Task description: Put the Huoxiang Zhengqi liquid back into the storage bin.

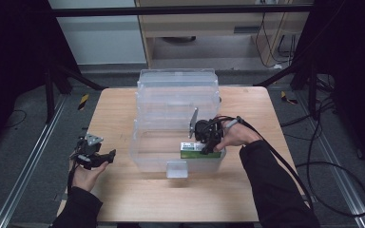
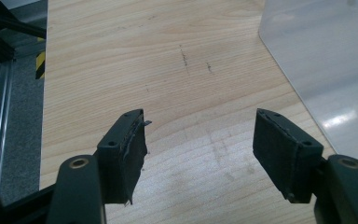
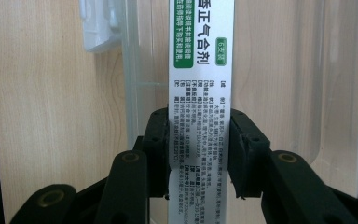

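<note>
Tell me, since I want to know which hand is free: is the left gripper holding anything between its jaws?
No: in its own view the left gripper has jaws spread wide over the bare wooden table.

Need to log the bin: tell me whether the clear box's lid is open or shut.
Open. The lid stands swung back behind the clear box, and the right gripper holds a green-and-white carton inside it.
</note>
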{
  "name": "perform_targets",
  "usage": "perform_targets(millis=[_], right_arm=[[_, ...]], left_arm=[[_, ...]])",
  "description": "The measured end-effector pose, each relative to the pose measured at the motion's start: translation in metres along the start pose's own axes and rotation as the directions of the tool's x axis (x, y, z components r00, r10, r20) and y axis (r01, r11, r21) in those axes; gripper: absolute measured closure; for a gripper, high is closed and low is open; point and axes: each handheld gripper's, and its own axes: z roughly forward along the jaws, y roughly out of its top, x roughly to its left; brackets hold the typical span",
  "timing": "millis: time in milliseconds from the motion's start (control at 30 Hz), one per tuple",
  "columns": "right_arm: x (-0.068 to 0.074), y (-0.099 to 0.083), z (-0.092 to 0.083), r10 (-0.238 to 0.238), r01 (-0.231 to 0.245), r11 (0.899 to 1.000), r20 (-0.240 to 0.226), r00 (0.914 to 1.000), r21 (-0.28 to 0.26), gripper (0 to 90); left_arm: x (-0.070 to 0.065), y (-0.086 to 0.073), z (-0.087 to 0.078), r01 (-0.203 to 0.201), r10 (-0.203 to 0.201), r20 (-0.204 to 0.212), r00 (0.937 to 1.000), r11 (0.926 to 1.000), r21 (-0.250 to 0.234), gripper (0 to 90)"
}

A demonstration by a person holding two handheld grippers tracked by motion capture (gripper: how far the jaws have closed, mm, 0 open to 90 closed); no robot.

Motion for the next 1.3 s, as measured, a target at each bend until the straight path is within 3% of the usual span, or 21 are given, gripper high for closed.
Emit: perform_targets(millis=[867, 1067, 1300], right_arm=[[0.001, -0.002, 0.019, 0.027, -0.027, 0.999, 0.009, 0.9996, 0.025, 62.4], [0.001, -0.003, 0.015, 0.046, -0.047, 0.999, 0.019, 0.9987, 0.008, 61.7], [0.002, -0.006, -0.004, 0.090, -0.085, 0.993, 0.055, 0.9944, -0.075, 61.3]], left_arm=[[-0.001, 0.000, 0.001, -0.002, 0.002, 0.002, 1.0000, 1.0000, 0.005, 33.8], [-0.001, 0.000, 0.001, -0.004, 0.004, 0.000, 1.0000, 1.0000, 0.006, 33.8], [-0.001, 0.000, 0.002, -0.003, 0.003, 0.001, 1.0000, 1.0000, 0.008, 33.8]])
